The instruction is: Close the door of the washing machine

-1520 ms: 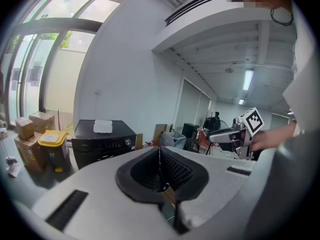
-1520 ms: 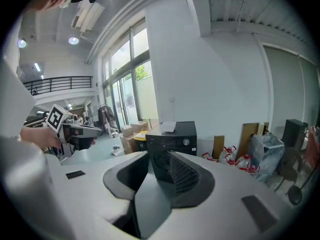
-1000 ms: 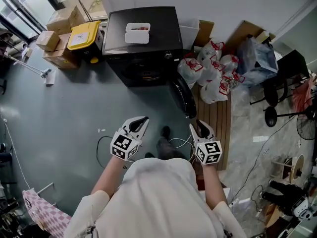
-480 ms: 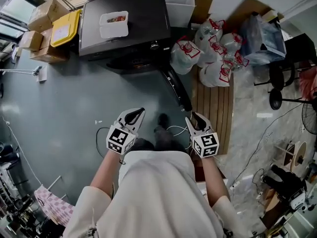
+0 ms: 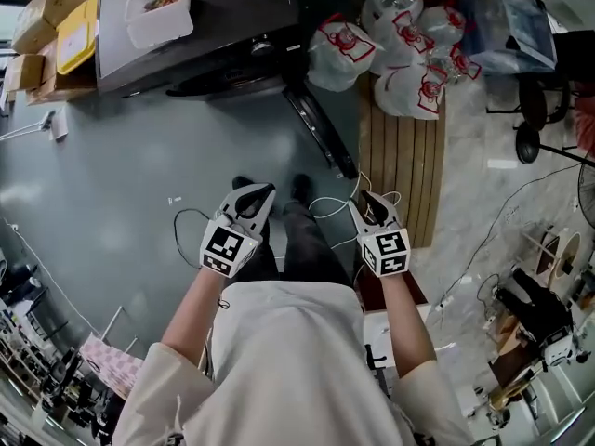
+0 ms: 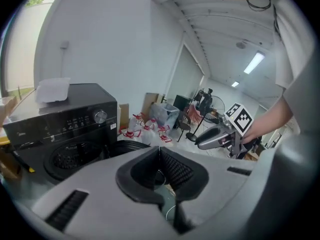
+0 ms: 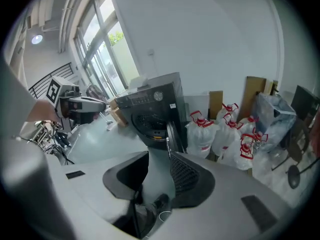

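Note:
The black washing machine [image 5: 195, 26] stands at the top of the head view, its round door [image 5: 321, 142] swung out toward me over the grey floor. In the left gripper view the machine [image 6: 60, 129] is ahead on the left, with the door [image 6: 125, 146] beside its drum. The right gripper view has the machine [image 7: 150, 109] and the door edge-on [image 7: 172, 134] straight ahead. My left gripper [image 5: 265, 191] [image 6: 159, 151] is shut and empty. Nothing lies between the open jaws of my right gripper [image 5: 370, 201] [image 7: 159, 159]. Both hang short of the door and touch nothing.
White bags with red handles [image 5: 390, 35] crowd a wooden pallet [image 5: 400, 156] right of the door. A clear food container [image 5: 158, 12] sits on the machine's top. A yellow-lidded box [image 5: 74, 31] and cardboard boxes stand to its left. A thin cable [image 5: 191, 226] lies by my shoes [image 5: 299, 186].
Both grippers have sunk and advanced toward the machine. The machine and door have slid up the head view. Neither gripper's jaws have changed.

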Available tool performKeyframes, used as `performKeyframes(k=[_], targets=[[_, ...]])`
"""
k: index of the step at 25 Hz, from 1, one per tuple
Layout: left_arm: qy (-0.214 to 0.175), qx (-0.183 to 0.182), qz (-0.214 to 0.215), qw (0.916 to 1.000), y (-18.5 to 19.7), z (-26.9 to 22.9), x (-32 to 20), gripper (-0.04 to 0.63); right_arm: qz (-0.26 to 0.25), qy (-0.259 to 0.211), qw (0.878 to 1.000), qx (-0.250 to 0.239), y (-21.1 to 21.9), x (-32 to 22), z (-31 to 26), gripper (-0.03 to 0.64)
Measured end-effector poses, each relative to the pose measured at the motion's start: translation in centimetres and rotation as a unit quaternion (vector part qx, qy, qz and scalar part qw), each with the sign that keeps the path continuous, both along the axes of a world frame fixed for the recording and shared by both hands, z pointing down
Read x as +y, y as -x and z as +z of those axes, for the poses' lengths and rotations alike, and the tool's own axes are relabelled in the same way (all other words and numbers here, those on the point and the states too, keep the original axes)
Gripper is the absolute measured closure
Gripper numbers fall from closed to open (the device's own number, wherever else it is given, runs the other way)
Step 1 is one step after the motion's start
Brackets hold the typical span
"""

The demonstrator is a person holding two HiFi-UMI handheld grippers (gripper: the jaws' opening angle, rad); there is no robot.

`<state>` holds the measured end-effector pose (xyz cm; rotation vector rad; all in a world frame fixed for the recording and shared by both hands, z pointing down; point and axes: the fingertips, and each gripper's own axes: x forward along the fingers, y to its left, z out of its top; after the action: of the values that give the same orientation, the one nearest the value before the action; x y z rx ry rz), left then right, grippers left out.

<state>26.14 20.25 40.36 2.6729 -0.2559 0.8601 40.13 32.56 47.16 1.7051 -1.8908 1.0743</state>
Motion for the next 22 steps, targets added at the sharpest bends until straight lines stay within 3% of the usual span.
performKeyframes(k=[11,22], targets=[[0.022,-0.027,0.053,0.9980,-2.4,11.0,1.1,0.583,0.004,0.077,0.997,0.015,-2.0,1.2,12.5,0.463],[0.042,-0.040,0.066,0.9961,-2.2,19.4,1.9,0.583,-0.018,0.153,0.987,0.052,-3.3,1.4,23.1,0.463]])
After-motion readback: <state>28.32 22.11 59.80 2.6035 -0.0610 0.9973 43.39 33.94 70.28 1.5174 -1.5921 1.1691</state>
